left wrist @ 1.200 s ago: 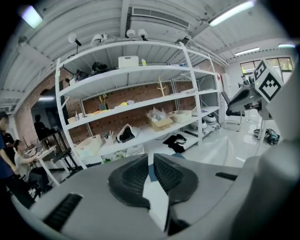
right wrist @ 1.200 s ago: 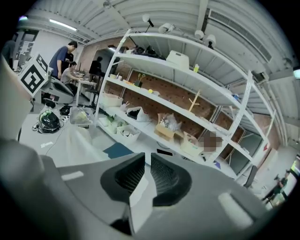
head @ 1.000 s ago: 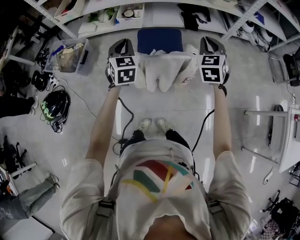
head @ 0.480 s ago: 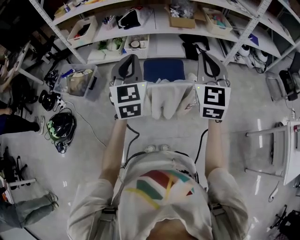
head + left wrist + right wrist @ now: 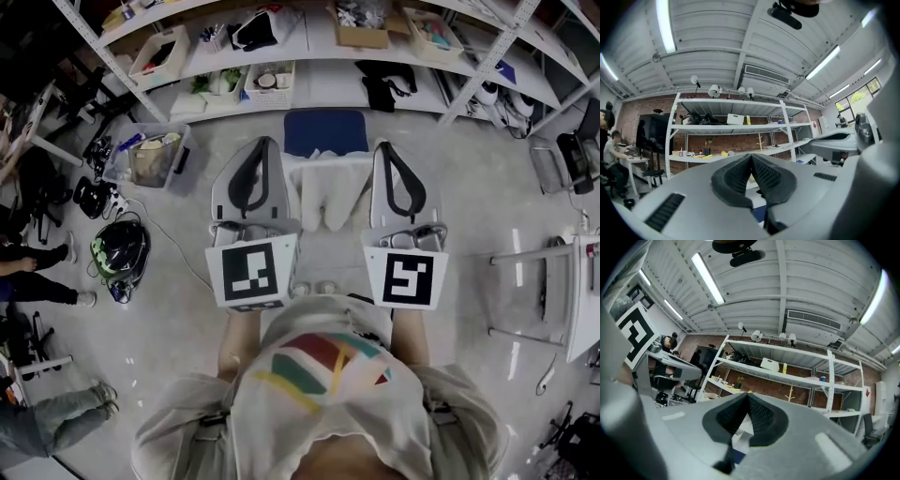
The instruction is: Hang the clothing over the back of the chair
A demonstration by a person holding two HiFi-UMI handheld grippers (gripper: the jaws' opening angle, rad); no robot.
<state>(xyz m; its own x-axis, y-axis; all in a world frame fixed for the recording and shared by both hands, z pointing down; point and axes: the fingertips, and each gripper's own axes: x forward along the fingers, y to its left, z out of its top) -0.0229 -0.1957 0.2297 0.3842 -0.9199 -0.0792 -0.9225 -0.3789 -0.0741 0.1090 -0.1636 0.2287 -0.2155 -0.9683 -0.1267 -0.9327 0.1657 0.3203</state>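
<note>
The shelving rack (image 5: pixel 323 80) stands behind the blue-seated chair (image 5: pixel 323 131). The white clothing (image 5: pixel 328 192) hangs draped over the chair's back. Your left tongs (image 5: pixel 259 142) and right tongs (image 5: pixel 384 147) flank it, tilted upward, both clenched on nothing.

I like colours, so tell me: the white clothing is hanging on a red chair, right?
Not quite. The chair is blue, not red, as the head view shows. The white clothing does hang on it.
</note>
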